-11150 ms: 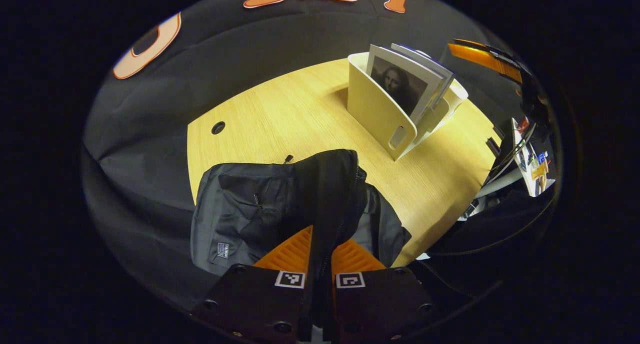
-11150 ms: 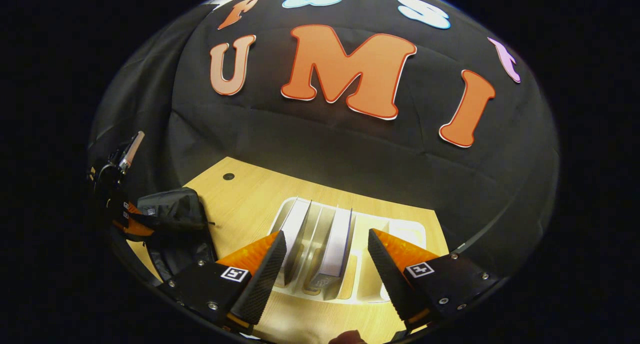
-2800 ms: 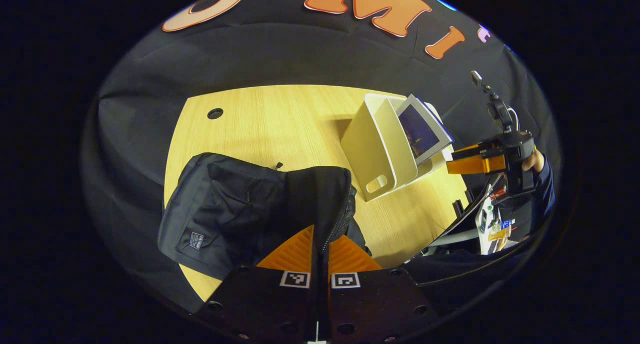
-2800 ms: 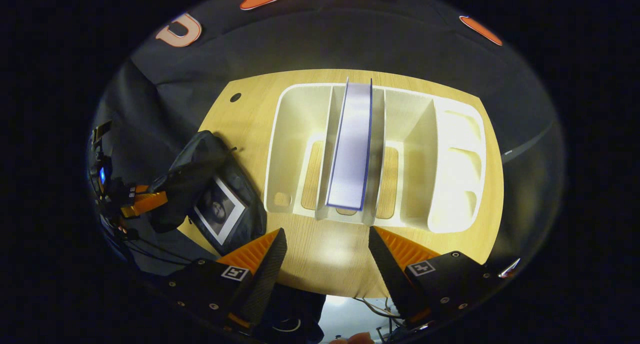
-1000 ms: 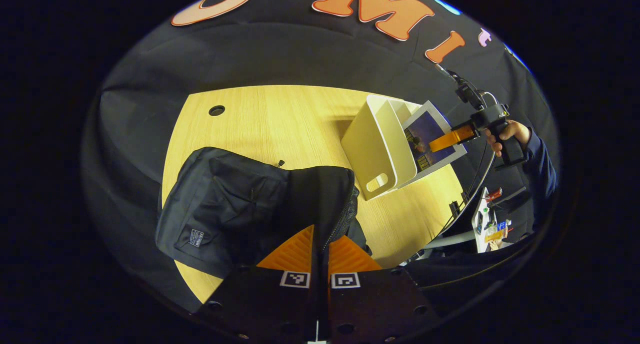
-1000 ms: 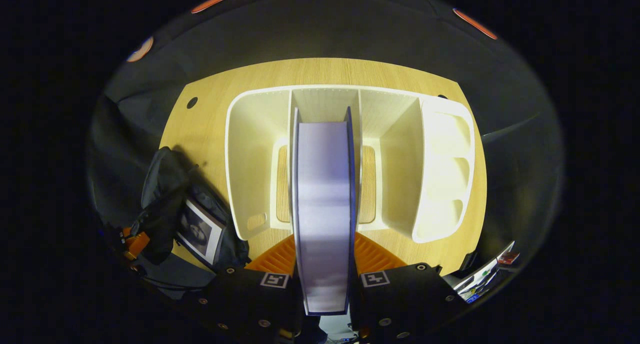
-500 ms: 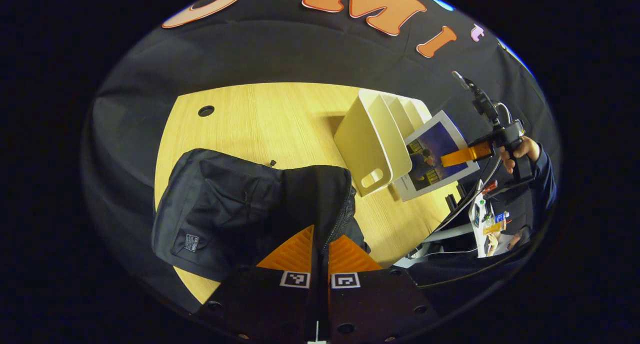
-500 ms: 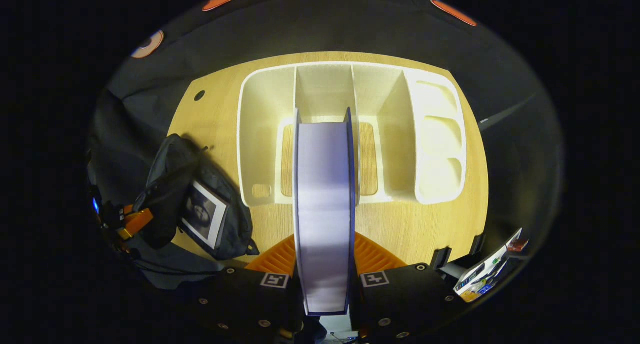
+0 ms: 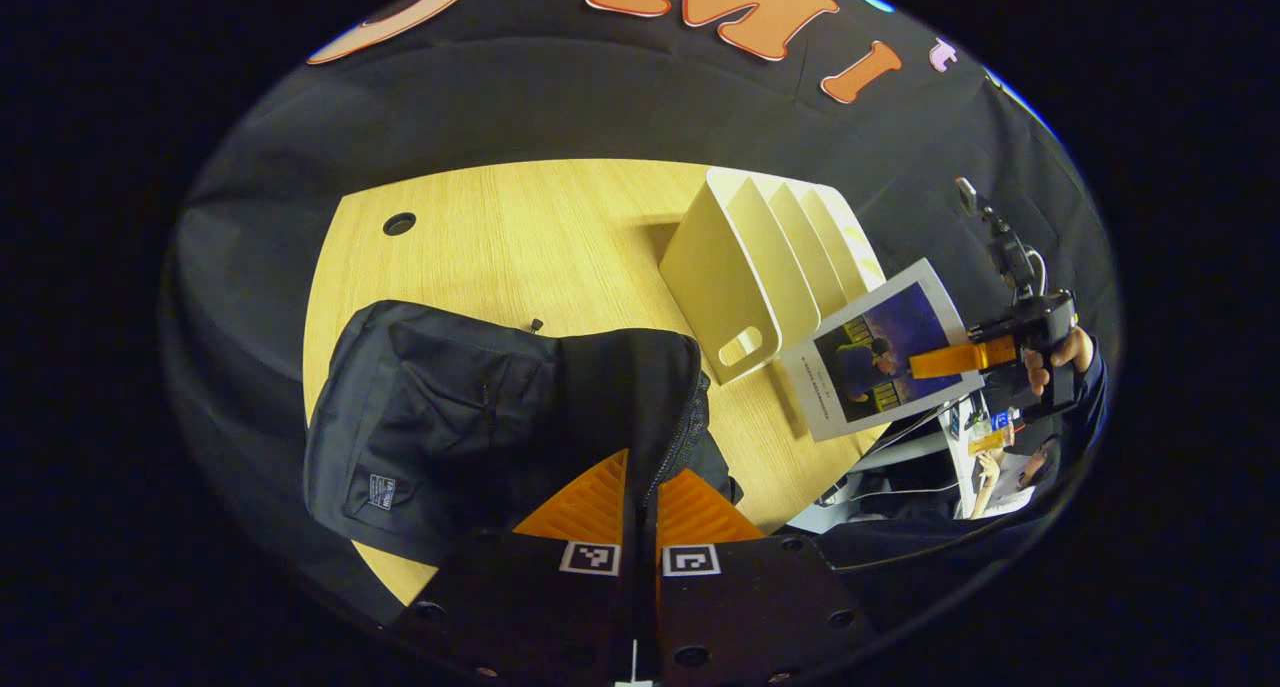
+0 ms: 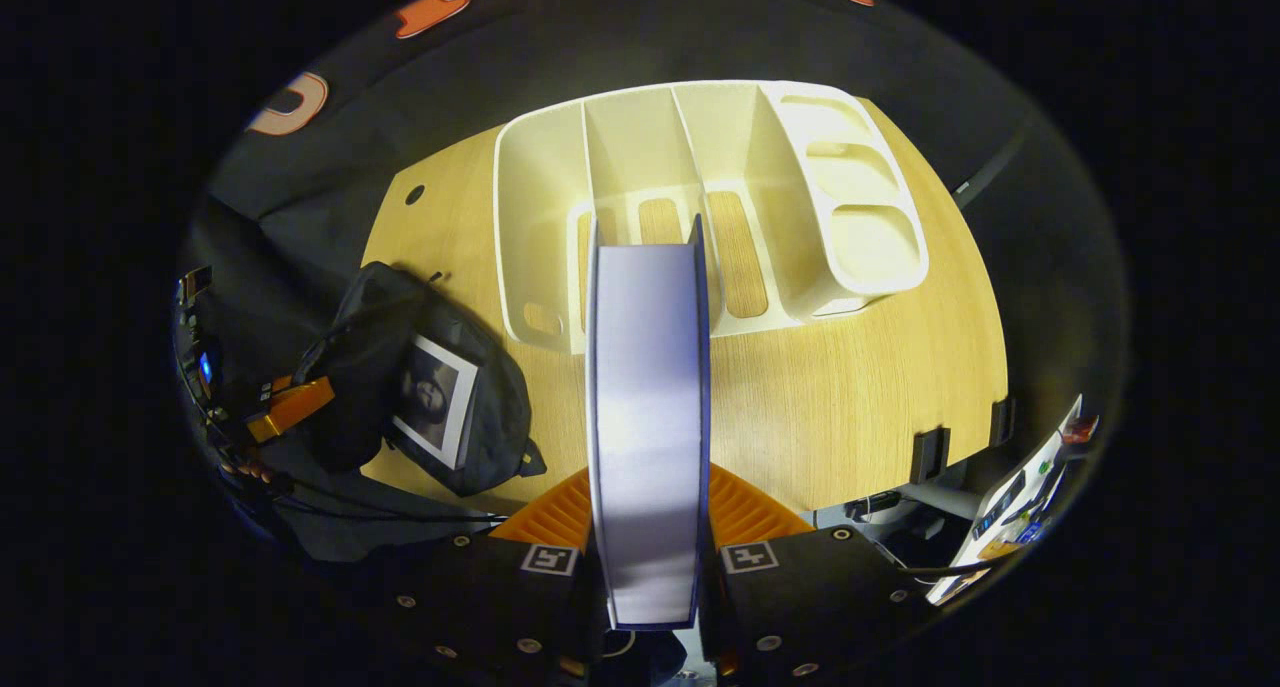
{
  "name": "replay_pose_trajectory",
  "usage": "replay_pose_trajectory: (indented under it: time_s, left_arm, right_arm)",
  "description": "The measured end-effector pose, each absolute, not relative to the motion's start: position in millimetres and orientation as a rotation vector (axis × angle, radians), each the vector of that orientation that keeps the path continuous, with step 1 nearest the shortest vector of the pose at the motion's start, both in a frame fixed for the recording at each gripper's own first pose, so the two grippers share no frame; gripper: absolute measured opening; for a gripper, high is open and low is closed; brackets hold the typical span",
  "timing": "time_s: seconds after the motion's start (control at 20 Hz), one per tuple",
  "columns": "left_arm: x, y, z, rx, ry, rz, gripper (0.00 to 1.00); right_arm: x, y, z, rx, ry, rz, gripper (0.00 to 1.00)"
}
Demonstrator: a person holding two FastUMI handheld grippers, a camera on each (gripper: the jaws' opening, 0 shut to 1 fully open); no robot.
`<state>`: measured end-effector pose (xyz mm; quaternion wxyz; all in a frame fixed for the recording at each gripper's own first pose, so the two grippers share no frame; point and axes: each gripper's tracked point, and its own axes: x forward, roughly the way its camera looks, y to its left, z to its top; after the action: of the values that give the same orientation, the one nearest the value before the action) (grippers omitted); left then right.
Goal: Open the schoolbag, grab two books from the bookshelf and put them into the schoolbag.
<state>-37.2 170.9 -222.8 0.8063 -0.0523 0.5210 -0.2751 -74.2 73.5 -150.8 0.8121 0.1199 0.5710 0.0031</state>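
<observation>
1. The right tool [image 10: 648,527] is clenching the second book [image 10: 648,407], both fingers pressing its covers, fore-edge toward the camera; in the left gripper view the same book [image 9: 885,362] is hanging above the tabletop's near edge, clear of the bookshelf.
2. The left tool [image 9: 640,497] is pinching the schoolbag's flap [image 9: 640,387] between its closed fingers and holding the bag's mouth open.
3. The schoolbag [image 10: 440,397] is lying on the left part of the tabletop [image 10: 850,387], and the first book [image 10: 433,400] is already sitting in its opening, cover up.
4. The bookshelf [image 10: 700,197] is standing farther back with its slots looking bare, so both books are judged taken; what remains is carrying the second book leftward and lowering it into the bag.
5. The bag's opening is partly taken up by the first book, which could catch the incoming one; some gear beside the tabletop's right edge [image 10: 1020,497] is lying well apart from that path.
</observation>
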Motion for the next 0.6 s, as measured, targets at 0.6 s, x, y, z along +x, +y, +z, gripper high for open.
replay_pose_trajectory:
  time_s: [0.6]
  left_arm:
    - [-33.2,166.7,-217.7,-0.044,1.122,-0.610,0.02]
  right_arm:
    - [-122.3,113.6,-149.9,0.668,1.067,0.084,0.37]
